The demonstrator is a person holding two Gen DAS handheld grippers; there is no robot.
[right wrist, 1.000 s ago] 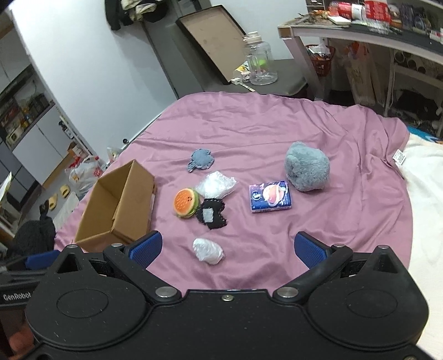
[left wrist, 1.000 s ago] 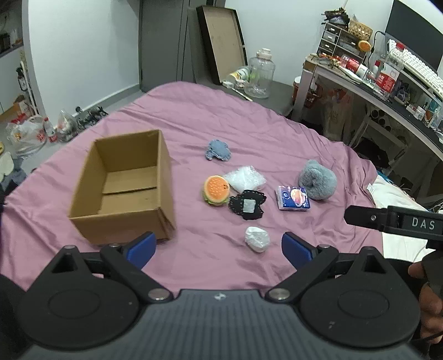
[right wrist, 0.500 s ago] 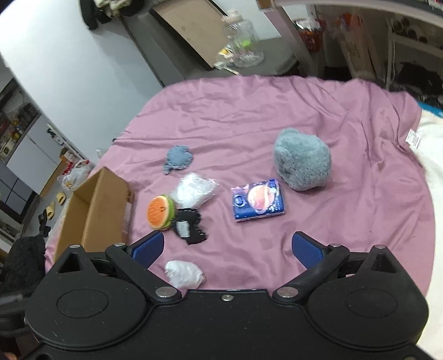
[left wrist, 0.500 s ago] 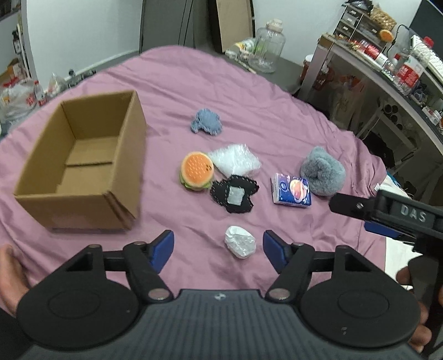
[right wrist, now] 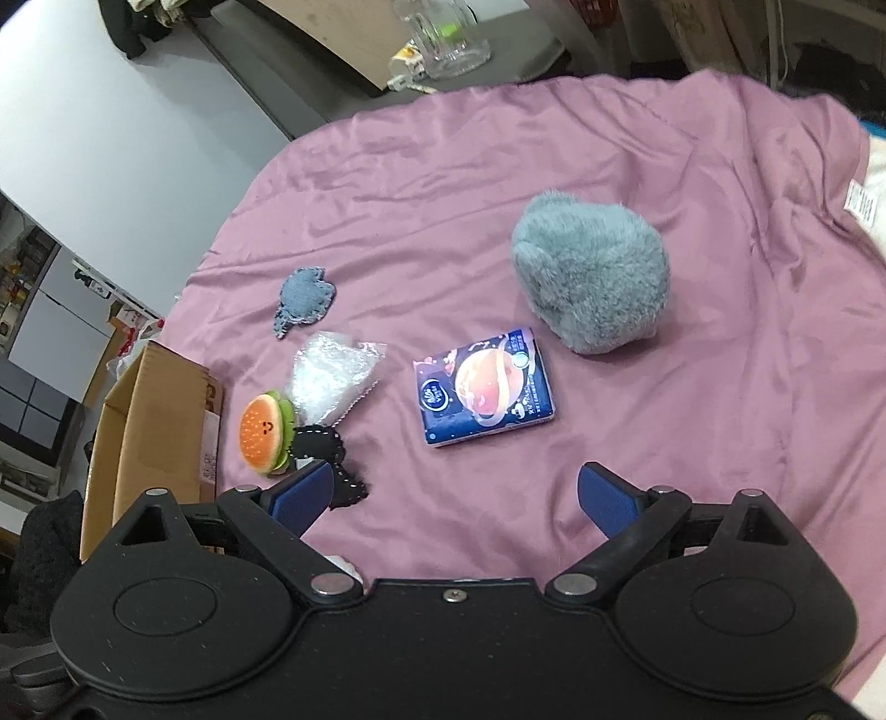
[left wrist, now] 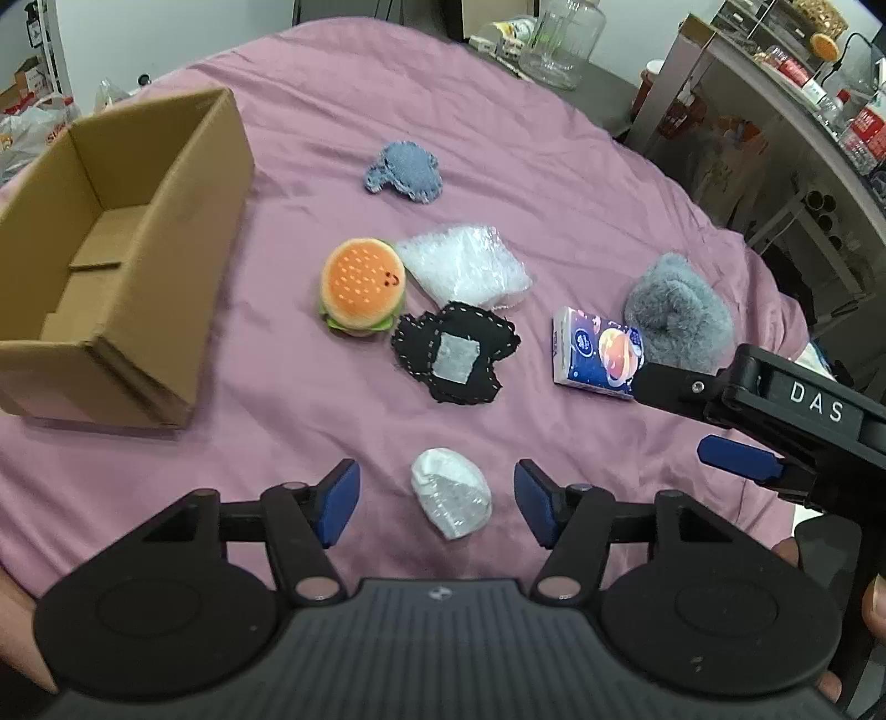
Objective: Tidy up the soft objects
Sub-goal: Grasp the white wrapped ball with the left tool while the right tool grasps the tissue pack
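On the purple sheet [left wrist: 542,166] lie several soft things. My left gripper [left wrist: 437,501] is open, and a small white wrapped wad [left wrist: 451,498] lies between its fingers, untouched. Beyond it are a black patch [left wrist: 451,357], a plush burger [left wrist: 362,293], a clear bag of white stuff [left wrist: 465,266], a blue denim piece [left wrist: 404,174], a tissue pack [left wrist: 595,354] and a grey fluffy plush [left wrist: 678,318]. My right gripper [right wrist: 454,498] is open, just short of the tissue pack [right wrist: 484,387]; the grey plush [right wrist: 592,282] lies beyond it.
An open, empty cardboard box [left wrist: 105,266] stands at the left of the sheet, also seen in the right wrist view [right wrist: 149,432]. A desk with clutter [left wrist: 803,88] runs along the right. A glass jar [left wrist: 565,44] stands past the far edge.
Both grippers have moved forward and down toward the sheet. The white wad now lies between my left fingers, and the tissue pack is closer to my right gripper.
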